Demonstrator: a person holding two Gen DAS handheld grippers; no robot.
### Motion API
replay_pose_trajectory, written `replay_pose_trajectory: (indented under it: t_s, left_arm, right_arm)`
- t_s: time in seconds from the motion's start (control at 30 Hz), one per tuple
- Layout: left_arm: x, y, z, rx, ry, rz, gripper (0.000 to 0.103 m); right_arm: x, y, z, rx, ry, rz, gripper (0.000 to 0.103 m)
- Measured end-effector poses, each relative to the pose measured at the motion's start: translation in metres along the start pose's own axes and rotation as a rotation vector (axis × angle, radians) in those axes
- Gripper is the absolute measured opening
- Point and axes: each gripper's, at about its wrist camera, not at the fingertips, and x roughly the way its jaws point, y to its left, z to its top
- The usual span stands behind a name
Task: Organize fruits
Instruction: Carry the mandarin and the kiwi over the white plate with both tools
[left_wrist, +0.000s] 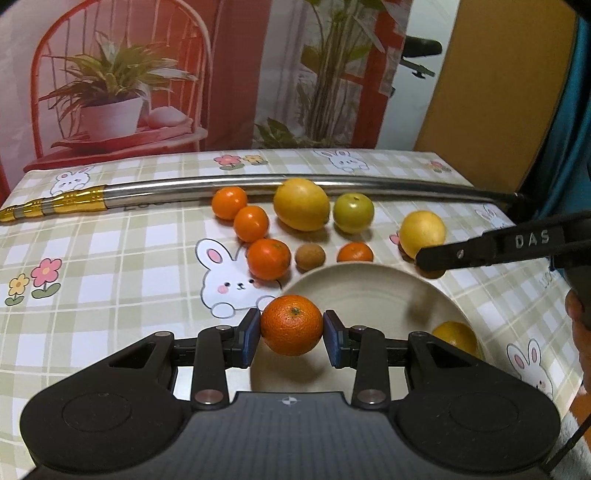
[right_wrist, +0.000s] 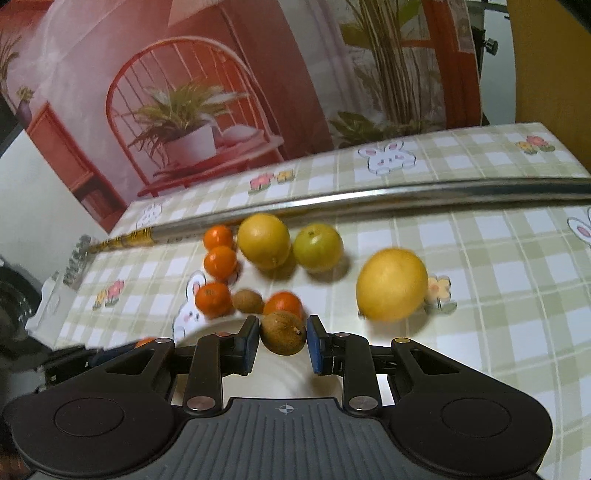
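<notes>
Left gripper (left_wrist: 291, 334), jaws clenched on a mandarin (left_wrist: 291, 324), hanging over the near rim of the pale bowl (left_wrist: 354, 280) on the bench (left_wrist: 110, 258). Right gripper (right_wrist: 283, 338), jaws grasping a small brown fruit (right_wrist: 283, 332), kind hard to tell. Bowl mostly hidden under both grippers; a yellow-orange fruit (left_wrist: 456, 338) inside, half cut off. Loose on the cloth beyond: more mandarins (left_wrist: 268, 258), two lemons (left_wrist: 301, 204), a green fruit (left_wrist: 354, 213). Long metal rod (left_wrist: 258, 184) behind, ends cut off.
</notes>
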Motion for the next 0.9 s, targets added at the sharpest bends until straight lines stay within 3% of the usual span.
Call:
replay_pose_trajectory:
  t_s: [0.3, 0.9]
  left_arm:
    - [0.014, -0.001, -0.014, -0.033, 0.068, -0.022, 0.039]
    - [0.014, -0.006, -0.018, 0.005, 0.072, -0.008, 0.039]
  right_arm:
    - [0.016, 0.012, -0.03, -0.084, 0.093, -0.04, 0.025]
    - [0.021, 0.01, -0.037, -0.123, 0.106, -0.091, 0.026]
